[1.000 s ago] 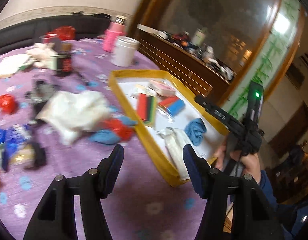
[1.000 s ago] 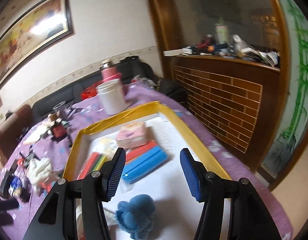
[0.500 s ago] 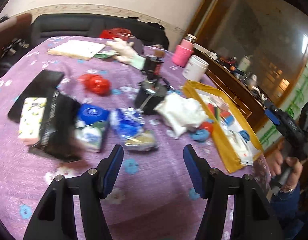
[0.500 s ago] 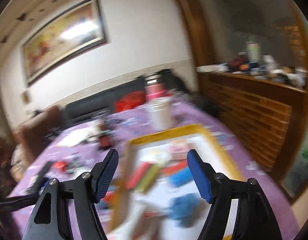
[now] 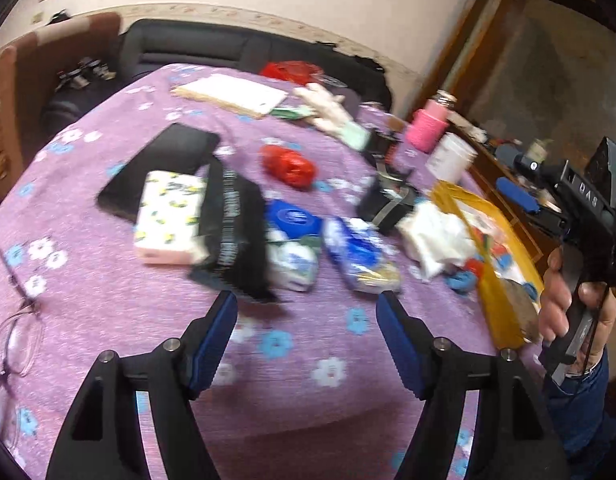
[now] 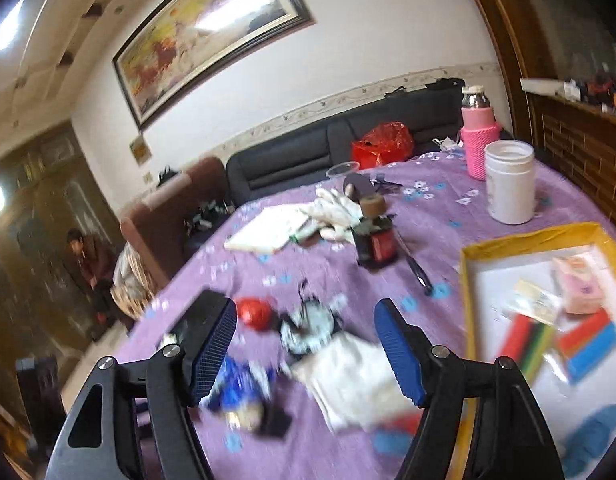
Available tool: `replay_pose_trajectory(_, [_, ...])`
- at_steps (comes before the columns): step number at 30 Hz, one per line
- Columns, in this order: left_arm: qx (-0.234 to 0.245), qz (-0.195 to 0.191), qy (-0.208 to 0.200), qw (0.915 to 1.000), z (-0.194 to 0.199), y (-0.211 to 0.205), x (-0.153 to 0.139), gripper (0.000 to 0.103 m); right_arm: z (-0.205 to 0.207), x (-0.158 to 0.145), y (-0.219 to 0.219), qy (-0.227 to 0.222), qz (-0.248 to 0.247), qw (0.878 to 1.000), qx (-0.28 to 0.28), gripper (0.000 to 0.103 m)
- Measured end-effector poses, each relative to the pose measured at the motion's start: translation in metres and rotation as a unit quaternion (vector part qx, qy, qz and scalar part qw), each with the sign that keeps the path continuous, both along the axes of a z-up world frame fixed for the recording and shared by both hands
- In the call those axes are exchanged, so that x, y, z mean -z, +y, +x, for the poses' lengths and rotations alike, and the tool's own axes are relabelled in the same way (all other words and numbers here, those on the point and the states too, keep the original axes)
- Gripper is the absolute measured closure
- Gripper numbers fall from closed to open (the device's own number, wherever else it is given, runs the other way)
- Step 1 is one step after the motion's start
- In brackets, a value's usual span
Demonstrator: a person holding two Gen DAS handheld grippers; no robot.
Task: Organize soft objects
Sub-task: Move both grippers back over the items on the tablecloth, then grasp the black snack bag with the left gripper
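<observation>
While both claws are held apart with nothing between their pads, the left claw, whose jaws have just been opening, is seen above the purple flowered worktop. The yellow-rimmed tray serves as landmark: a crumpled white cloth lies just beside its left rim, a blue soft item inside its near corner. The right claw, also lately widened, is held left of the tray.
</observation>
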State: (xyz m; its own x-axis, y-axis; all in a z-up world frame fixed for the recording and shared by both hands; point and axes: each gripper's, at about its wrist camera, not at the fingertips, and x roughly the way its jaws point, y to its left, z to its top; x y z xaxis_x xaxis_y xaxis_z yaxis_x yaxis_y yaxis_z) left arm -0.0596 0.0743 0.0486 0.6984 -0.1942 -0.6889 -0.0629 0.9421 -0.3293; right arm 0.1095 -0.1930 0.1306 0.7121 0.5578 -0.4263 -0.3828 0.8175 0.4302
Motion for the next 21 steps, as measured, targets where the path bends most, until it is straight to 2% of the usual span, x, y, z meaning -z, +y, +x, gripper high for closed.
replay_pose_trajectory(3, [-0.025, 0.015, 0.012, 0.9995, 0.005, 0.01, 0.0, 0.031, 0.007, 0.015, 0.005, -0.018, -0.002, 1.0, -0.005, 0.027])
replay_pose_trajectory(6, [-0.053, 0.036, 0.029, 0.9975, 0.019, 0.02, 0.004, 0.028, 0.006, 0.026, 0.009, -0.023, -0.029, 0.999, -0.039, 0.027])
replay_pose_trajectory(9, [-0.077, 0.031, 0.051, 0.9952, 0.037, 0.03, 0.009, 0.028, 0.004, 0.025, 0.006, -0.026, -0.024, 0.998, -0.047, 0.027])
replay_pose_trajectory(11, [-0.072, 0.018, 0.053, 0.9958, 0.047, 0.03, 0.012, 0.028, 0.002, 0.023, 0.002, -0.029, -0.016, 0.998, -0.045, 0.027])
replay_pose_trajectory(12, [-0.069, 0.025, 0.055, 0.9958, 0.051, 0.026, 0.012, 0.028, 0.002, 0.022, 0.001, -0.028, -0.013, 0.998, -0.046, 0.027])
replay_pose_trajectory(14, [-0.066, 0.057, 0.058, 0.9945, 0.059, 0.016, 0.012, 0.029, 0.003, 0.022, -0.004, -0.026, -0.006, 0.999, -0.035, 0.027])
replay_pose_trajectory(16, [-0.054, 0.108, 0.065, 0.9906, 0.071, 0.0, 0.014, 0.034, 0.006, 0.021, -0.01, -0.019, -0.002, 1.0, -0.023, 0.027])
replay_pose_trajectory(18, [-0.05, 0.139, 0.069, 0.9867, 0.079, -0.007, 0.017, 0.034, 0.011, 0.023, -0.017, -0.005, 0.004, 1.0, -0.013, 0.027])
replay_pose_trajectory(20, [-0.048, 0.166, 0.062, 0.983, 0.084, -0.012, 0.019, 0.046, 0.017, 0.027, -0.021, 0.012, 0.006, 1.0, -0.004, 0.027])
replay_pose_trajectory(21, [-0.051, 0.174, 0.059, 0.9817, 0.085, -0.012, 0.019, 0.066, 0.019, 0.029, -0.022, 0.021, 0.002, 1.0, -0.001, 0.027])
